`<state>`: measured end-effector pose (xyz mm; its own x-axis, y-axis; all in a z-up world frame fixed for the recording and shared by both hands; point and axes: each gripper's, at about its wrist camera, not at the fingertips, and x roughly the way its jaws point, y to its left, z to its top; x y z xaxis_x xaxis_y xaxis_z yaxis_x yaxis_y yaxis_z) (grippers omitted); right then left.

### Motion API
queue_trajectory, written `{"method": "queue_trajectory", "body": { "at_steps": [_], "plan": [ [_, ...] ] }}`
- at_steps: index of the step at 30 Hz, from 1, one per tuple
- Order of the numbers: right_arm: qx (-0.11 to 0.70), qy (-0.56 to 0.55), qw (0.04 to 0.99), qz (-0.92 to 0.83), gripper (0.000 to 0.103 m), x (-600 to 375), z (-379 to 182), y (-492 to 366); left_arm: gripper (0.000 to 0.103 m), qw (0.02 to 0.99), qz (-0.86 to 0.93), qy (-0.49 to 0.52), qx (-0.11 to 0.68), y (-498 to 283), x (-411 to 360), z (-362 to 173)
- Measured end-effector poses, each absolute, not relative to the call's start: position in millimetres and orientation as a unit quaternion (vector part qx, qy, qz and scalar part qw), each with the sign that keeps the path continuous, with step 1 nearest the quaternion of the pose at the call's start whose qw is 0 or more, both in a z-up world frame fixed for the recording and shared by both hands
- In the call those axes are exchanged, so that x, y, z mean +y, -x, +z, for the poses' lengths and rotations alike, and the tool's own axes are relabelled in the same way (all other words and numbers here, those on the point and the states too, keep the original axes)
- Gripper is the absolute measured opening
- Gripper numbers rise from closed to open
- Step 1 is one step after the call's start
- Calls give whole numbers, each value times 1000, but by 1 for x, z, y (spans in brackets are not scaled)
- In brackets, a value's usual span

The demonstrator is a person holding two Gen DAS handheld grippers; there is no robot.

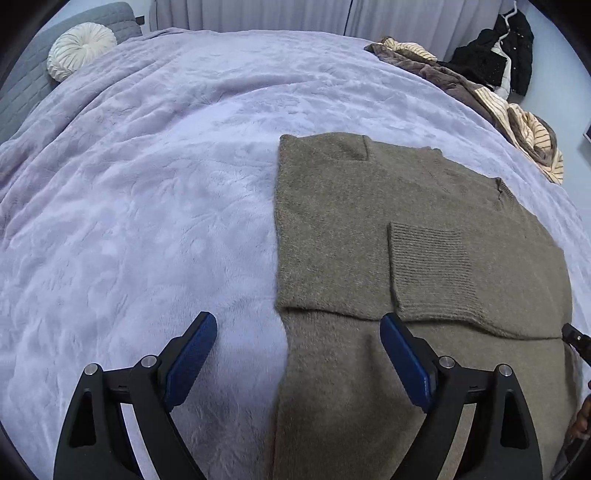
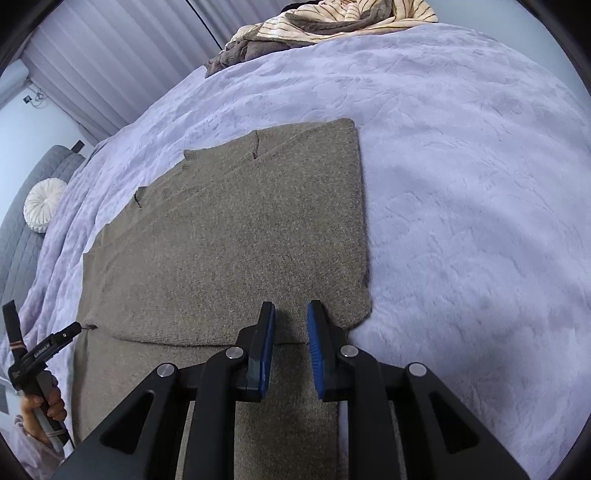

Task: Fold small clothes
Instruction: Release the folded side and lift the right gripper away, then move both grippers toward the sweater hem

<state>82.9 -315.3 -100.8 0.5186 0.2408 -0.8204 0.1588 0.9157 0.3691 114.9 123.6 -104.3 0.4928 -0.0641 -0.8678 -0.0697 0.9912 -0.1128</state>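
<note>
Left wrist view: left gripper [image 1: 298, 325] spread wide, nothing between pads, poised over left edge of olive sweater [image 1: 406, 229]. Sweater lies flat, partly folded, on lilac blanket [image 1: 147, 184]; ribbed cuff [image 1: 432, 269] on top.

Right wrist view: right gripper [image 2: 291, 317] narrowed to small gap, no cloth pinched, above sweater's [image 2: 229, 240] near fold. Hand [image 2: 40, 406] at left grips other tool.

Soft, even daylight fills both views, brightest at the pale curtains [image 1: 280, 14] along the top. Shadows are faint; a thin one hugs the sweater [image 1: 406, 240] edge on the blanket [image 1: 147, 184]. There is no glare. Fisheye distortion bulges the bed and darkens the corners. The centre is sharp, while the rims are slightly soft.
</note>
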Motion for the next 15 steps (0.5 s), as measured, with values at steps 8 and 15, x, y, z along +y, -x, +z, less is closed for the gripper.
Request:
{"method": "queue_trajectory", "body": {
  "at_steps": [8, 15],
  "plan": [
    [491, -173, 854, 21, 42, -296, -81, -49, 91, 859, -32, 61, 508, -72, 99, -94],
    [496, -137, 857, 9, 43, -278, -68, -17, 91, 851, -38, 49, 521, -27, 84, -102]
  ]
}}
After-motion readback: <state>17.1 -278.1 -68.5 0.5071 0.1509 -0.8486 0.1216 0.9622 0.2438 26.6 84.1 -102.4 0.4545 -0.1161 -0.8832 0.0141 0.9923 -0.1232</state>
